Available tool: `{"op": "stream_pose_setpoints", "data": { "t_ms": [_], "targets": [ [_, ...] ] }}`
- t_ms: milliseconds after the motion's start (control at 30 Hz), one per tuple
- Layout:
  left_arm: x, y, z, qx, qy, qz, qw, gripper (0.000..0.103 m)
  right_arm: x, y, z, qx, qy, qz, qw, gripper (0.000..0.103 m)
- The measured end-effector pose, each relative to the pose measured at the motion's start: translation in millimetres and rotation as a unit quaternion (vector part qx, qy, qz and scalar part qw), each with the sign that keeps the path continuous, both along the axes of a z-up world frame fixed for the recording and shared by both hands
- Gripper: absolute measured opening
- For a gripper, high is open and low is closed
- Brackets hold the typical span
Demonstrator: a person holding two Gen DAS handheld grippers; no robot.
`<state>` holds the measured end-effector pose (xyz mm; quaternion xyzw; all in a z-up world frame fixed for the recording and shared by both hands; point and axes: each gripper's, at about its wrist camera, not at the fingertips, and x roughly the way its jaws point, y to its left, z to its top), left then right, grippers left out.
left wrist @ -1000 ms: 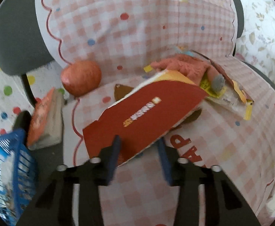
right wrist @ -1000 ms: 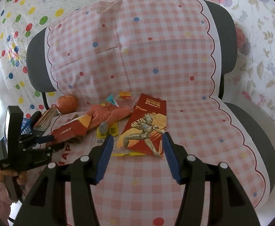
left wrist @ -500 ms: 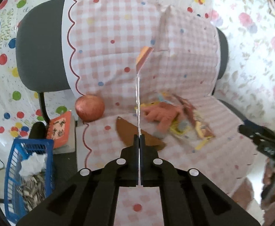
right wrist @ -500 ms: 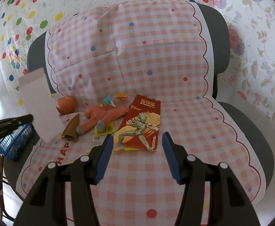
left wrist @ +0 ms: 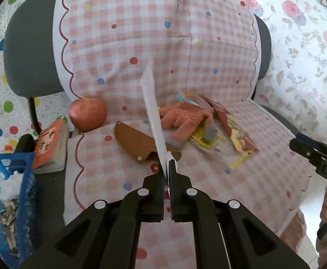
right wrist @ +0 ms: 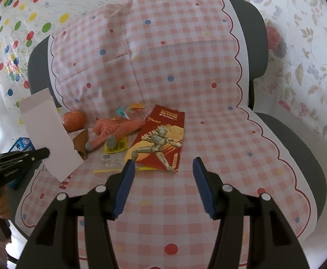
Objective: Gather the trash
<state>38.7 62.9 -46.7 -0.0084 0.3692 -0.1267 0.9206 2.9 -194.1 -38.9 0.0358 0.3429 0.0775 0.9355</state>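
Observation:
My left gripper (left wrist: pixel 167 168) is shut on a flat cardboard packet (left wrist: pixel 152 109), seen edge-on and held upright above the chair seat; the right wrist view shows its pale back (right wrist: pixel 49 134) at the left. My right gripper (right wrist: pixel 161 174) is open and empty, hovering over the seat just in front of a red figure package (right wrist: pixel 161 139). An orange glove (left wrist: pixel 183 118), a yellow wrapper (left wrist: pixel 206 137) and a brown sheath (left wrist: pixel 136 143) lie on the checked seat cover.
A blue basket (left wrist: pixel 4 204) holding trash stands on the floor at the left of the chair. An orange book (left wrist: pixel 49 143) and a round orange fruit (left wrist: pixel 87 113) sit at the seat's left edge. The chair back (right wrist: pixel 154 51) rises behind.
My left gripper closed on the red cardboard packet, lifted it off the seat and turned it upright, then drew back. My right gripper stayed open and came slightly closer to the red figure package.

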Motion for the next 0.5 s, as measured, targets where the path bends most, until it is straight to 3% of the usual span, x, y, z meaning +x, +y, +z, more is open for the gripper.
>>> {"op": "stream_pose_setpoints", "data": {
  "t_ms": [167, 400, 500],
  "targets": [
    [16, 1, -5, -0.026, -0.006, 0.011, 0.9996, 0.002, 9, -1, -8, -0.007, 0.015, 0.001, 1.0, 0.053],
    [-3, 6, 13, -0.037, -0.051, 0.035, 0.9974, 0.001, 38, 12, -24, -0.024, 0.042, 0.02, 0.999, 0.055],
    [-4, 13, 15, -0.049, -0.057, 0.047, 0.9961, 0.001, 55, 22, -26, -0.028, 0.046, 0.022, 0.998, 0.069]
  ]
}}
